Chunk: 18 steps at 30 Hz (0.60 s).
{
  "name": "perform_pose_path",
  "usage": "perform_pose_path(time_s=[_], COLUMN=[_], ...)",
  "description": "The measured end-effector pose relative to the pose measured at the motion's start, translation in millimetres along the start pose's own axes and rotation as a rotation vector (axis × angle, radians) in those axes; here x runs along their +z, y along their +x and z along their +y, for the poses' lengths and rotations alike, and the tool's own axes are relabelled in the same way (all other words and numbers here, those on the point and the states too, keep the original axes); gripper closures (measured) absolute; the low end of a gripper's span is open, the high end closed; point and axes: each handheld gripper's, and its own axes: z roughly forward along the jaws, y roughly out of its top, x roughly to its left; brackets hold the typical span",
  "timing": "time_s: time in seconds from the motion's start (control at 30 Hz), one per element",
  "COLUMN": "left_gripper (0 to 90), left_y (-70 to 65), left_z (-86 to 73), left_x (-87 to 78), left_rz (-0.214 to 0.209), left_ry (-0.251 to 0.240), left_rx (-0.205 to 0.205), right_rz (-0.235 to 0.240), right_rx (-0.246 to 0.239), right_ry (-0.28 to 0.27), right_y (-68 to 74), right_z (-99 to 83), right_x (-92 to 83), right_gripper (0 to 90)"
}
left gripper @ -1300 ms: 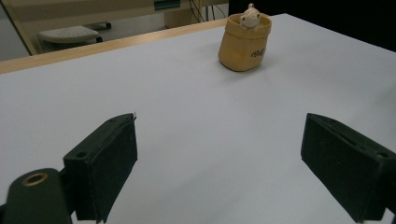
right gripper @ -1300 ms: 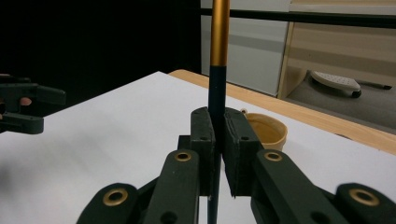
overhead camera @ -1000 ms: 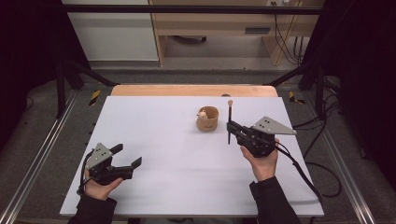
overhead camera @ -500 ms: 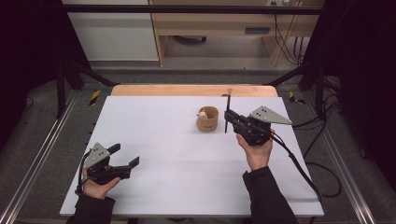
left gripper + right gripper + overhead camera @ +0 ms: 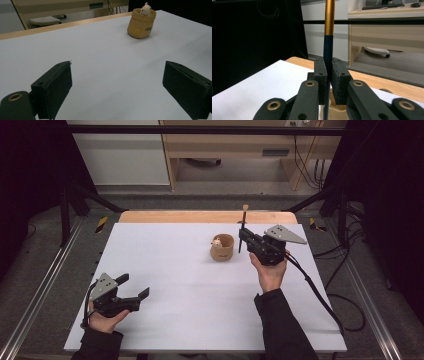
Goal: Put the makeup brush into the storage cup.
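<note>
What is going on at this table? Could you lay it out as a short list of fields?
Surface: white table
Right gripper: jaws shut on a slim stick, held upright
Stick: dark lower part, gold upper part
Left gripper: jaws open, nothing between them, low over the table's near left
Holder: small tan cup with a little pale figure at its rim, beside the right gripper
Likely work: bringing the stick to the cup, as a guess

Two grippers (image 5: 131, 289) (image 5: 241, 236), one brush (image 5: 243, 227), one small pot (image 5: 222, 248).
</note>
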Motion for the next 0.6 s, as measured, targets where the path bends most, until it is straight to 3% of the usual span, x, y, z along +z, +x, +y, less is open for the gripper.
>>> perform_pose_path(time_s=[0.6], left_gripper=[7.8], left_y=[1.2], left_z=[0.2], left_x=[0.0], left_rz=[0.003], left_ry=[-0.009], left_rx=[-0.013], right_rz=[-0.04], right_rx=[0.025], right_ry=[-0.008], right_y=[-9.2], right_z=[-0.3], right_x=[37.2], right_gripper=[83.3])
